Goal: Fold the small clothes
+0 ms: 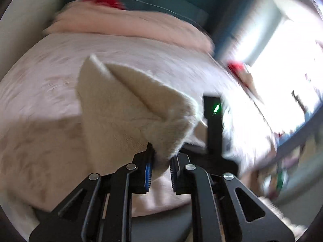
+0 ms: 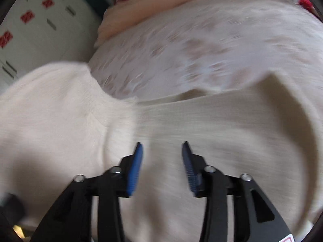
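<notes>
Left wrist view: left gripper (image 1: 161, 154) clamped on a bunched fold of cream fleece garment (image 1: 129, 109), lifted above pale pink bedspread (image 1: 50, 92), pink folded blanket (image 1: 125, 26) beyond; right wrist view: right gripper (image 2: 162, 148) spread wide, gripping nothing, over the garment (image 2: 201, 125) on the bedspread (image 2: 201, 46).

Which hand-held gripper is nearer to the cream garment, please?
Left. The left hand-held gripper is shut on a raised edge of the cream garment, touching it. The right hand-held gripper is open over the same garment, its blue pads gripping nothing.
</notes>
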